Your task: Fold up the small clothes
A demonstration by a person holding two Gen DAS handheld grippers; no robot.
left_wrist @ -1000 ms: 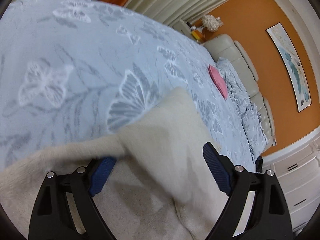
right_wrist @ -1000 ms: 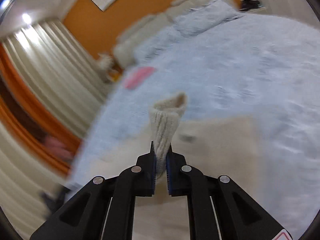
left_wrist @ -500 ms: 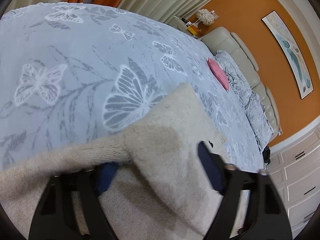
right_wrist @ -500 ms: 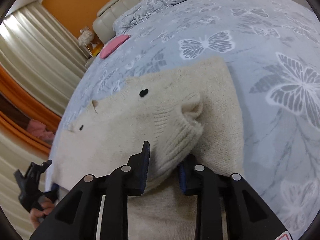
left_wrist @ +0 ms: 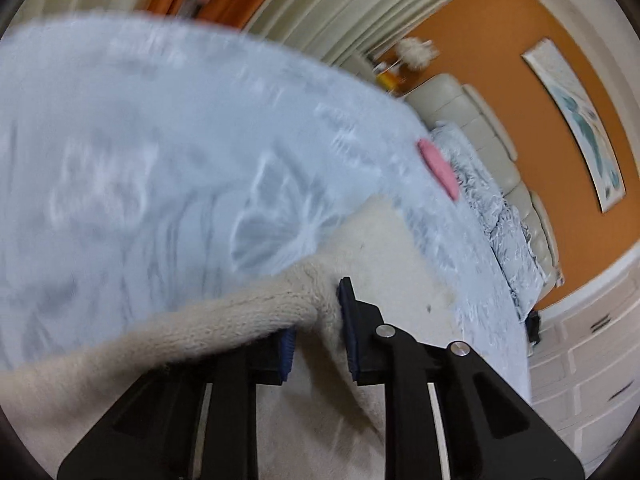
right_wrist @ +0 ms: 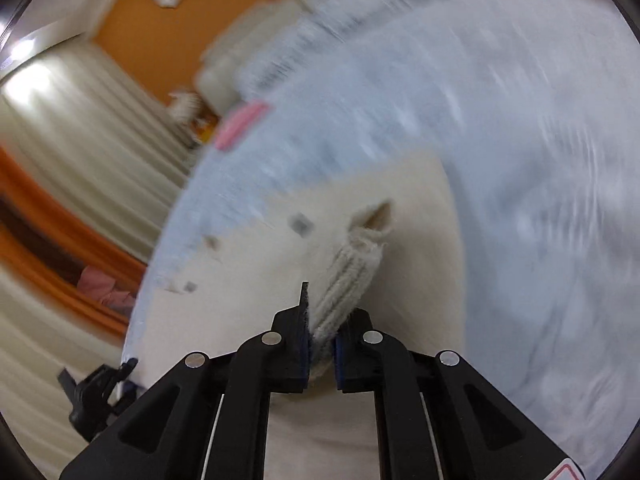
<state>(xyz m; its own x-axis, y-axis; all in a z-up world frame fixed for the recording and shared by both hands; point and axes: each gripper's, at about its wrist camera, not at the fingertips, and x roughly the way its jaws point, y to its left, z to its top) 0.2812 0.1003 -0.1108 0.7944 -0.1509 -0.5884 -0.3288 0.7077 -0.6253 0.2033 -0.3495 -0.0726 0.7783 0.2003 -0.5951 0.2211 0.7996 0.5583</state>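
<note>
In the left wrist view, the left tongs rise from 6 o'clock and pinch a raised fold of the cream knitted sweater, their blue-padded fingers drawn close with cloth between them. The sweater's thick edge runs from the tongs out toward 8 o'clock, and its flat body lies toward 1 o'clock on the pale blue butterfly bedspread, which fills the view from 9 to 12 o'clock. A pink item lies on the bed at 2 o'clock, well apart from the sweater. Beyond it are the cream headboard and, at 3 o'clock on the orange wall, a framed picture. The bedspread is blurred.

In the right wrist view, much blurred, the right tongs come up from 6 o'clock and are pressed on a ribbed cuff of the same sweater, which stands up toward 12 o'clock between the pads. The sweater's body lies spread on the bedspread around the centre. The pink item sits at 10 o'clock, and the left tongs show at 8 o'clock by the sweater's edge. Cream curtains hang at 9 o'clock.
</note>
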